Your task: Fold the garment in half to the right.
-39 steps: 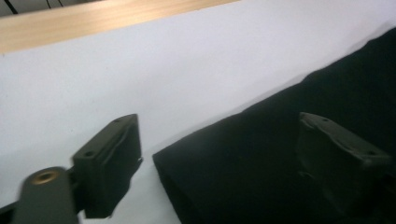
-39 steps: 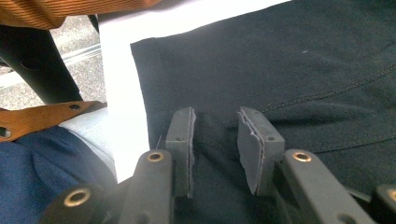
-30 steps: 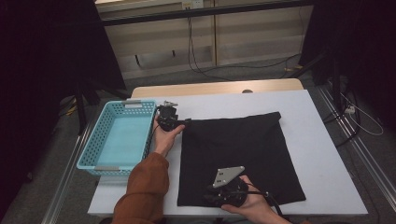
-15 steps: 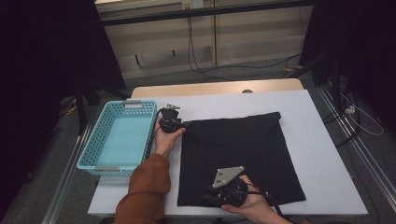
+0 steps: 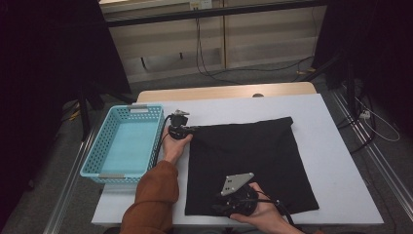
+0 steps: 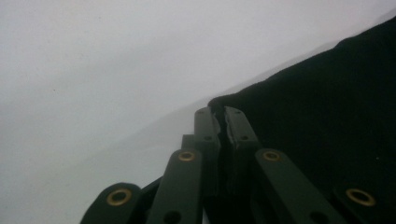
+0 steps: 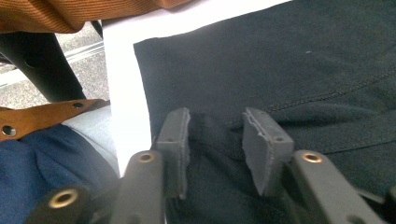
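The black cloth (image 5: pixel 246 165) lies flat on the white desk (image 5: pixel 336 161), right of the blue basket (image 5: pixel 124 141). The left tool (image 6: pixel 219 122) is clenched on the cloth's far-left corner; the right tool (image 7: pixel 215 133) stands parted over the near hem, gripping nothing yet. If it closes shallow, the hem may slip free during a fold, leaving the cloth skewed. No brand or writing is readable.

Beyond the white table (image 5: pixel 336 161), grey floor (image 5: pixel 272 78) (cables trailing across it) meets pale wall panels (image 5: pixel 253 36).
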`<action>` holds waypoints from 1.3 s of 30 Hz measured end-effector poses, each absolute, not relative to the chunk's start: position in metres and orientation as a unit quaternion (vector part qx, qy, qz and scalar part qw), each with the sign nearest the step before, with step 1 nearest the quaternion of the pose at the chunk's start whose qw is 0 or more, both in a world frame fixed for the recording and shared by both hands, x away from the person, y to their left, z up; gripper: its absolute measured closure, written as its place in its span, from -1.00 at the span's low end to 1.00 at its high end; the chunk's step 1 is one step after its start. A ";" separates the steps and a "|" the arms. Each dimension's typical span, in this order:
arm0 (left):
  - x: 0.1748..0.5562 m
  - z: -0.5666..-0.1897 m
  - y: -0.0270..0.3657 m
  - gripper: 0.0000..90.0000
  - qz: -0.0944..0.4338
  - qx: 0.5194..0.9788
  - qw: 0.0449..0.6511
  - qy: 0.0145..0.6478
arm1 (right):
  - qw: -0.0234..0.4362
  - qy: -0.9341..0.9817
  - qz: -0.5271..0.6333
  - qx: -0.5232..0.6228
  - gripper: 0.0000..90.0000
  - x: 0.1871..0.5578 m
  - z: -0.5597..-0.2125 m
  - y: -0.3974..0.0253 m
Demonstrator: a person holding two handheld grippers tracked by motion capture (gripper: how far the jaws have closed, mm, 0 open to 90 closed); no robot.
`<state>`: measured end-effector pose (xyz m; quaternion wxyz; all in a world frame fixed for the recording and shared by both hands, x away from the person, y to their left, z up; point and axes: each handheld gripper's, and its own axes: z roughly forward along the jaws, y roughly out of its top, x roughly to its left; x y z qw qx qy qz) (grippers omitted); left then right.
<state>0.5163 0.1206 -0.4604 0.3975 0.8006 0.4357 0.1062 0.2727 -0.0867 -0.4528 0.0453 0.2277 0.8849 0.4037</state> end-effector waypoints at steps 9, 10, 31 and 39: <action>0.514 -0.454 0.122 0.91 0.109 0.783 0.417 0.448 | 0.051 0.882 0.417 0.214 0.17 0.272 -0.444 -0.060; 0.514 -0.454 0.123 0.91 0.108 0.784 0.417 0.447 | 0.048 0.883 0.418 0.209 0.17 0.272 -0.445 -0.054; 0.513 -0.452 0.122 0.91 0.109 0.775 0.421 0.459 | 0.071 0.907 0.378 0.170 0.20 0.263 -0.455 0.002; 0.513 -0.446 0.124 0.91 0.109 0.769 0.429 0.461 | 0.079 0.906 0.373 0.182 0.78 0.266 -0.452 0.000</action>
